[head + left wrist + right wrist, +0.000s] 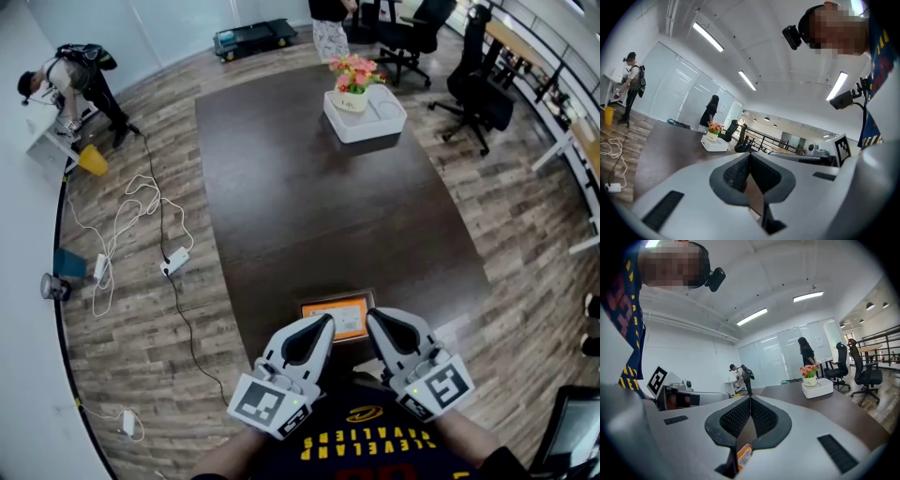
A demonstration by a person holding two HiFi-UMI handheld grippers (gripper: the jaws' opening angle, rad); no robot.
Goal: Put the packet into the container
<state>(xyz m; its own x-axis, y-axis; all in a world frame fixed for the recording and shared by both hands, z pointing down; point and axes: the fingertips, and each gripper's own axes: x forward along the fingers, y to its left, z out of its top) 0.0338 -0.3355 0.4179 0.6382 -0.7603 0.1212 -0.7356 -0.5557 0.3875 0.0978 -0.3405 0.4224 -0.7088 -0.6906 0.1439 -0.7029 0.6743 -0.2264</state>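
An orange packet (337, 317) lies flat on the dark table (309, 197) at its near edge, right in front of me. My left gripper (322, 324) hovers at its left corner and my right gripper (374, 318) at its right corner. Both are shut and hold nothing. The white container (380, 122) stands at the table's far end with a pot of flowers (352, 82) in it. In the right gripper view the closed gripper (750, 401) points at the container (820, 388), and a bit of the packet (744, 456) shows below. The left gripper (749, 159) is closed too.
Black office chairs (473, 80) stand at the far right by desks. A person (75, 80) bends over at the far left near a yellow bin (92, 161). White cables and a power strip (174, 262) lie on the wooden floor to the left. Another person (330, 28) stands beyond the table.
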